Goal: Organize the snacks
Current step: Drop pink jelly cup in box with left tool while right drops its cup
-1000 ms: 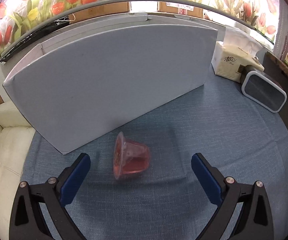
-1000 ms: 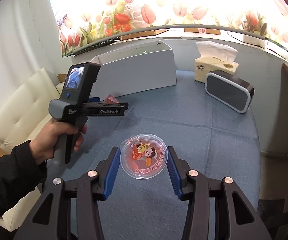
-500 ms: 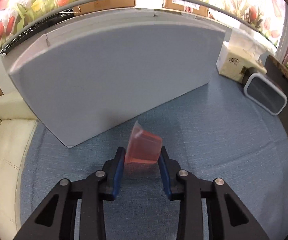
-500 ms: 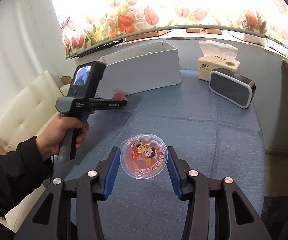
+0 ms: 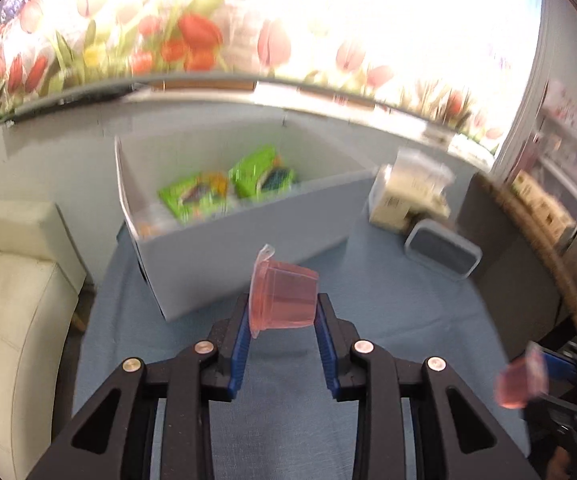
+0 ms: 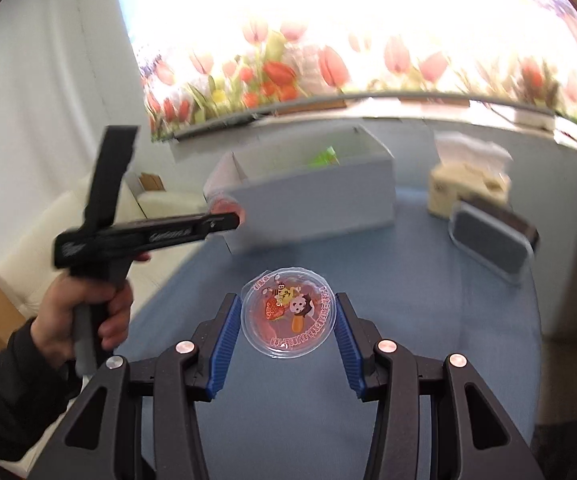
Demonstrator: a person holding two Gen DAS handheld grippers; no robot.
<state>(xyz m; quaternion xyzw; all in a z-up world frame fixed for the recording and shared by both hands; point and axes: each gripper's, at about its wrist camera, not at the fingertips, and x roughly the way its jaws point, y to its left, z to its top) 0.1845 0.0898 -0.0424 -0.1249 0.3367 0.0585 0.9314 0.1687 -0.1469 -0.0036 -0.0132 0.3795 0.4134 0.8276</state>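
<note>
Both grippers clamped on pink jelly cups above the blue cloth-covered table (image 5: 428, 320).

The left gripper (image 5: 282, 316) holds a translucent pink plastic jelly cup (image 5: 282, 300) on its side between narrow blue fingers (image 5: 240, 344), raised in front of the open white cardboard box (image 5: 256, 224), which contains green snack packets (image 5: 224, 184). The right gripper (image 6: 288, 320) grips a second pink jelly cup with a printed cartoon lid (image 6: 288, 312), lid facing the camera. A tissue box (image 6: 468, 184) and a grey rounded speaker (image 6: 492, 240) stand right of the box.

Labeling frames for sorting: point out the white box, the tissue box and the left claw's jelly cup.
white box (image 5: 248, 236), left wrist view, front wall.
tissue box (image 6: 468, 188), right wrist view, front face.
jelly cup (image 5: 282, 300), left wrist view, side wall.
</note>
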